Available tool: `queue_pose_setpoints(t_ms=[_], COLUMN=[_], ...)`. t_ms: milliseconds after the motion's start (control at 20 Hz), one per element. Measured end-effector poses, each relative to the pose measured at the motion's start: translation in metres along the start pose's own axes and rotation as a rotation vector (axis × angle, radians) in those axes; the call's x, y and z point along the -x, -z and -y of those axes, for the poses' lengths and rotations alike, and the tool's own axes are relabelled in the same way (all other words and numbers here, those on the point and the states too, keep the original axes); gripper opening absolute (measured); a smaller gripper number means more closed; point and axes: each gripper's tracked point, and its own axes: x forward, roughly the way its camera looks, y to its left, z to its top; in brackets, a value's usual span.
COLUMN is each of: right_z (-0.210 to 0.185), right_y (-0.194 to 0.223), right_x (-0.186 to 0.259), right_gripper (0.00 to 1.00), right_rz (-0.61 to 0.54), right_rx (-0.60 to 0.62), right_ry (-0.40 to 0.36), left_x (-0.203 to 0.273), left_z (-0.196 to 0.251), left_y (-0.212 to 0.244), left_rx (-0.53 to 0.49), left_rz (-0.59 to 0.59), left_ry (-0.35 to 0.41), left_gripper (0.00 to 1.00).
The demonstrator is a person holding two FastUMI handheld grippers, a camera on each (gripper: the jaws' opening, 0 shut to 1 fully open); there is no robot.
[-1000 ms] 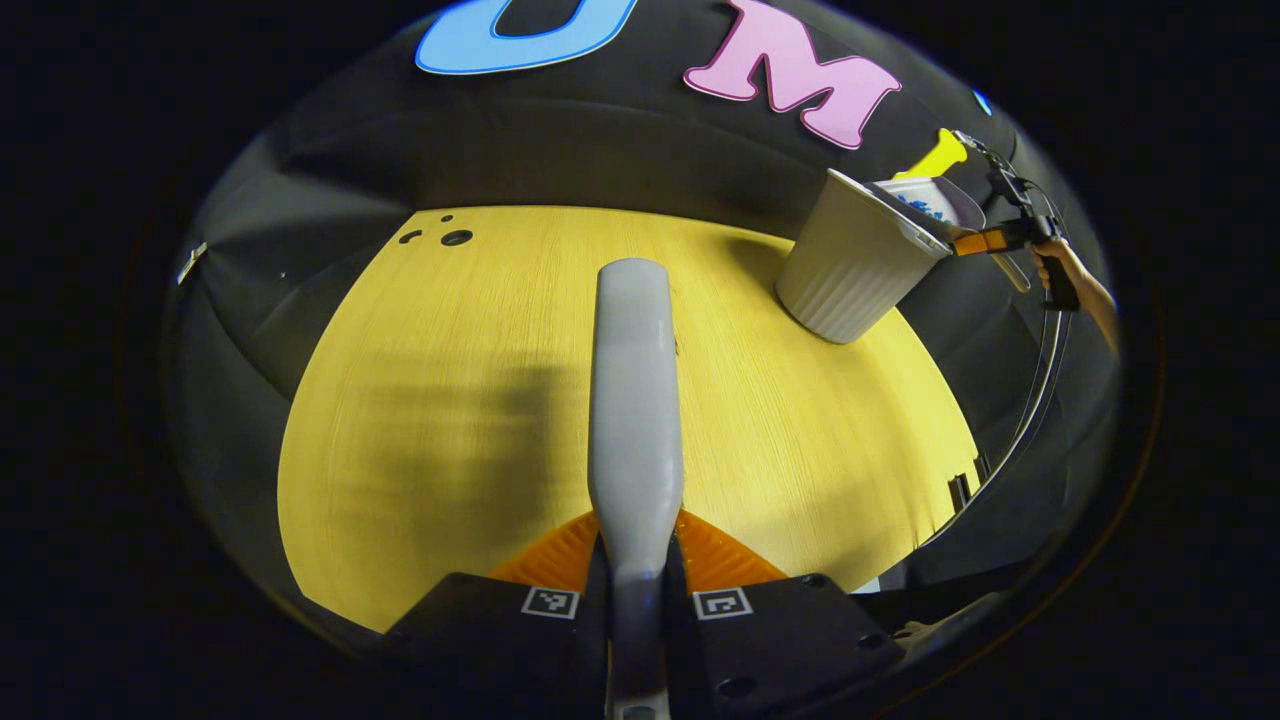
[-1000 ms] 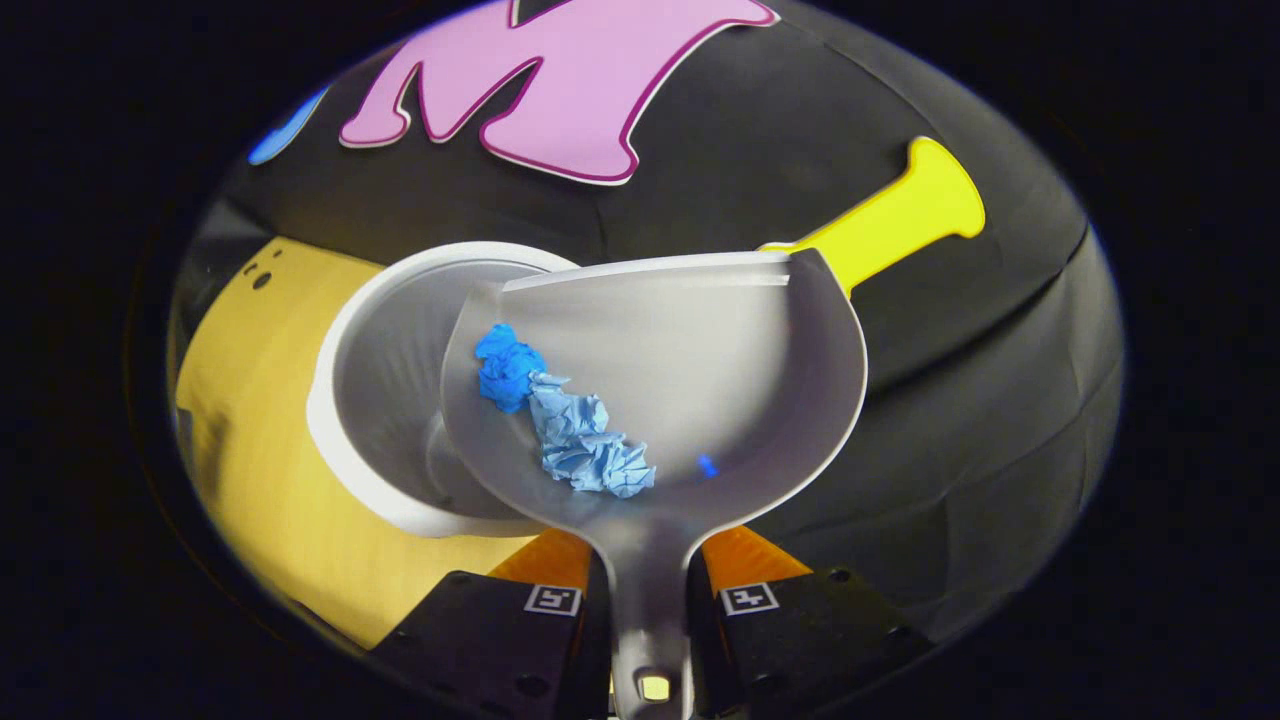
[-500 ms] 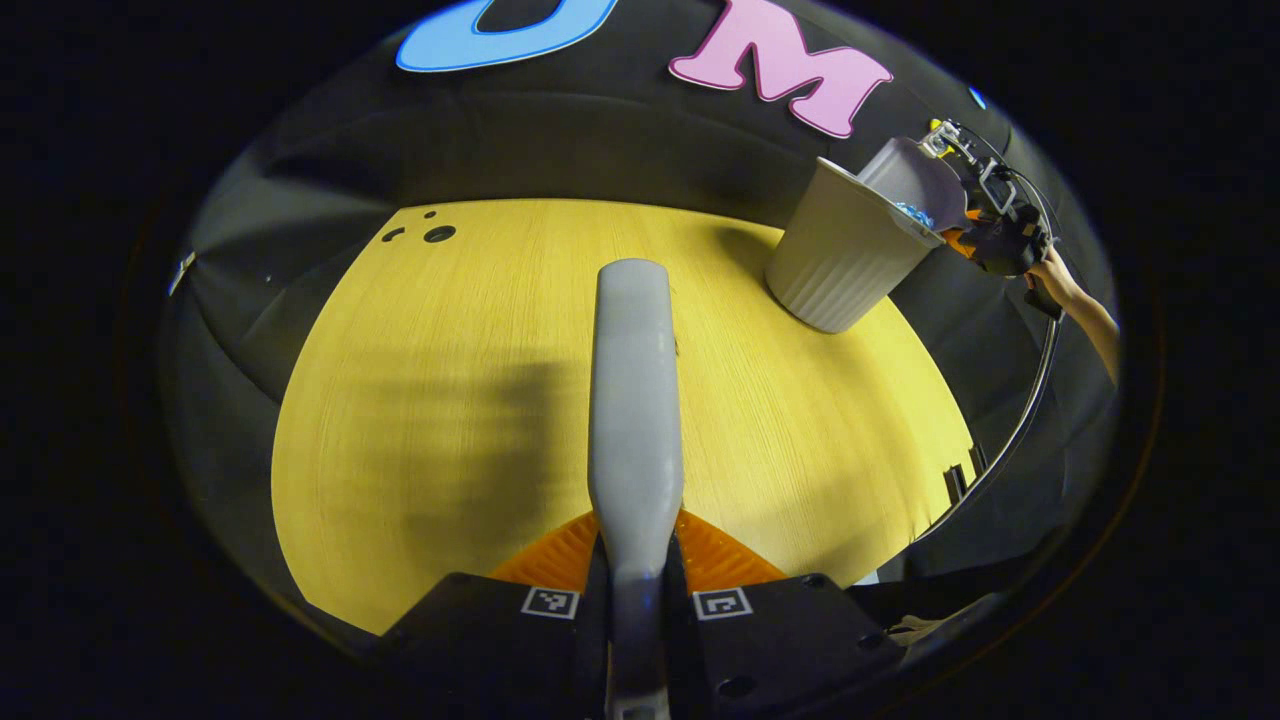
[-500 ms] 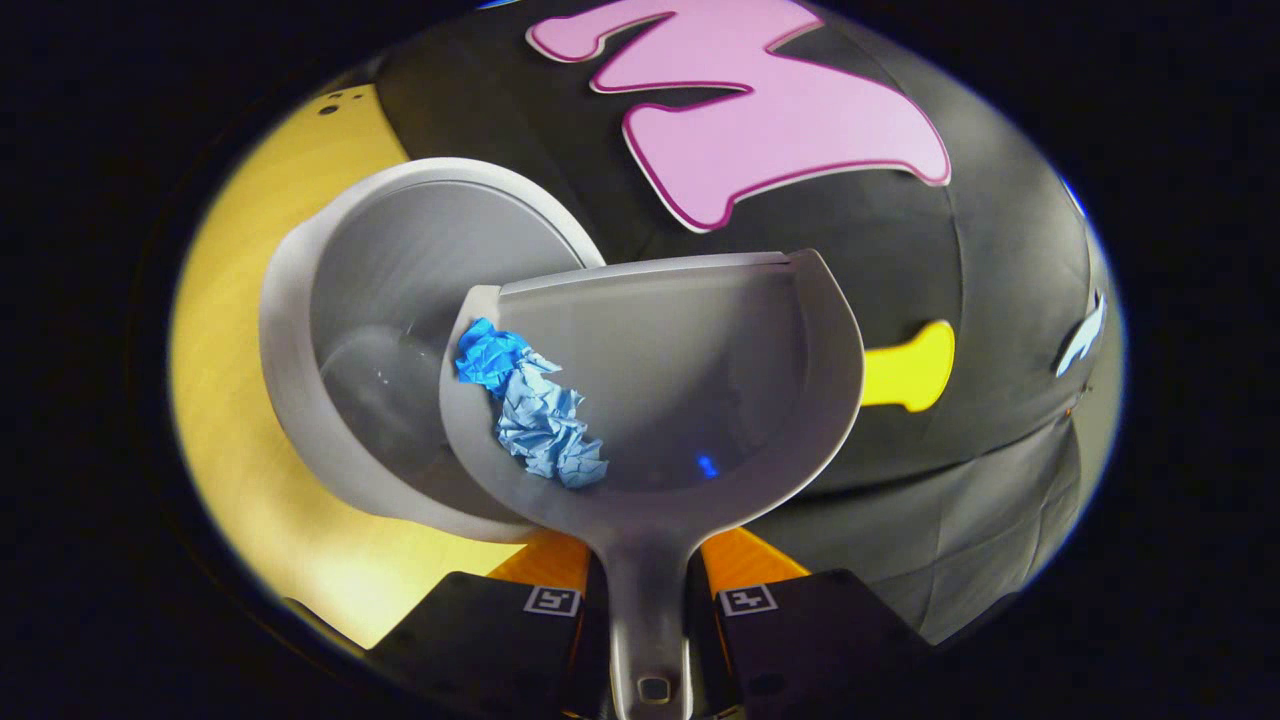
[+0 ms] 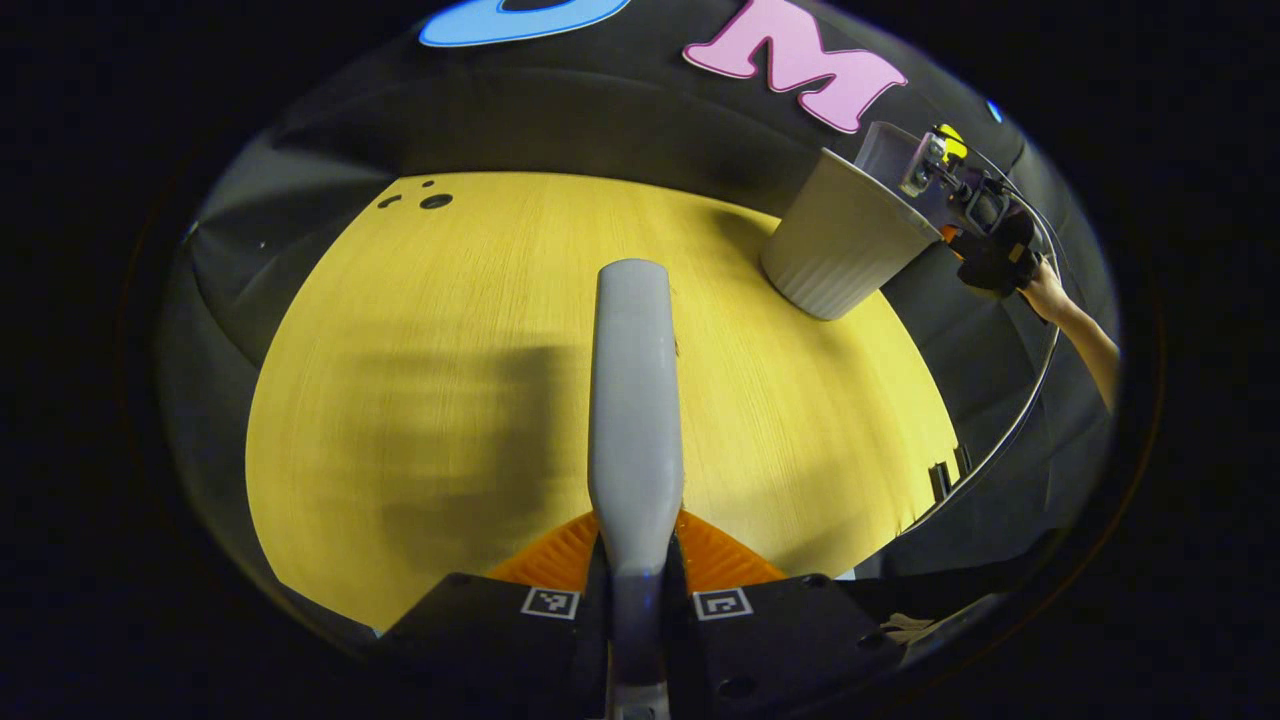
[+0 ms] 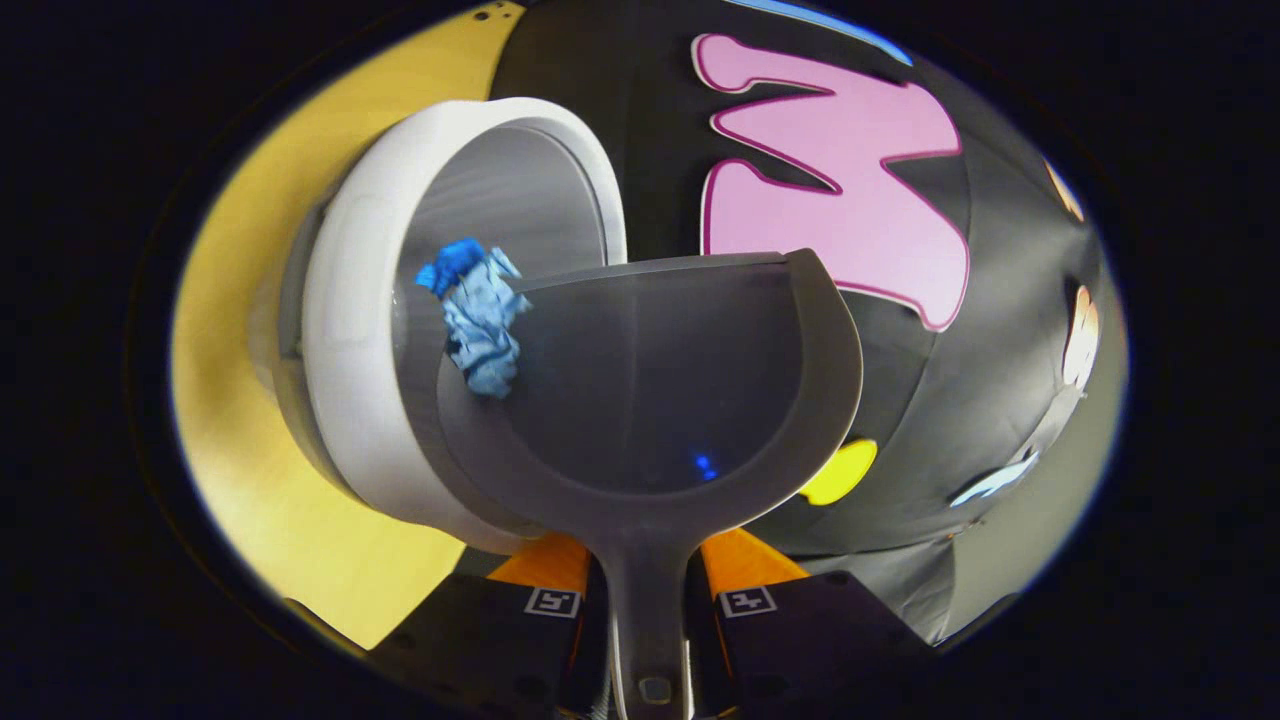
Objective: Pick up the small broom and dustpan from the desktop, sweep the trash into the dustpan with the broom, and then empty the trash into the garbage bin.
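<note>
My right gripper (image 6: 648,590) is shut on the handle of the grey dustpan (image 6: 660,390), which is tilted sideways over the white garbage bin (image 6: 350,330). Crumpled blue paper trash (image 6: 475,315) slides off the pan's left edge into the bin's mouth. My left gripper (image 5: 636,580) is shut on the grey broom handle (image 5: 632,400), held above the yellow desktop (image 5: 420,380). In the left gripper view the ribbed bin (image 5: 835,245) stands at the desk's far right, with the right gripper (image 5: 975,235) and a hand (image 5: 1045,292) beside it.
Small dark holes (image 5: 425,198) mark the desk's far left corner. A cable (image 5: 1020,420) curves down past the desk's right edge. The booth's black cloth wall (image 5: 560,120) stands behind the desk and the bin.
The dustpan has rolled further over the bin, and the blue paper has slid from the pan's middle to its left edge, over the bin's mouth. The broom has barely moved.
</note>
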Motion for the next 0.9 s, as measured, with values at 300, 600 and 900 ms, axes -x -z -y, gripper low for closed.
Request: queue_pose_setpoints(t_ms=[300, 600, 900], right_z=[-0.006, -0.004, 0.027], right_y=[-0.005, -0.001, -0.009], right_x=[-0.001, 0.003, 0.018], right_gripper=[0.35, 0.35, 0.35], right_rz=[-0.016, -0.101, -0.105], right_rx=[-0.037, -0.356, -0.745], right_ry=[-0.026, -0.153, -0.254], left_x=[-0.002, -0.002, 0.007], left_z=[-0.007, 0.001, -0.006], left_y=[-0.001, -0.010, -0.015], left_rx=[-0.044, -0.022, -0.023], left_rz=[0.007, 0.030, 0.057], left_ry=[-0.033, -0.021, -0.068], left_gripper=[0.27, 0.27, 0.27])
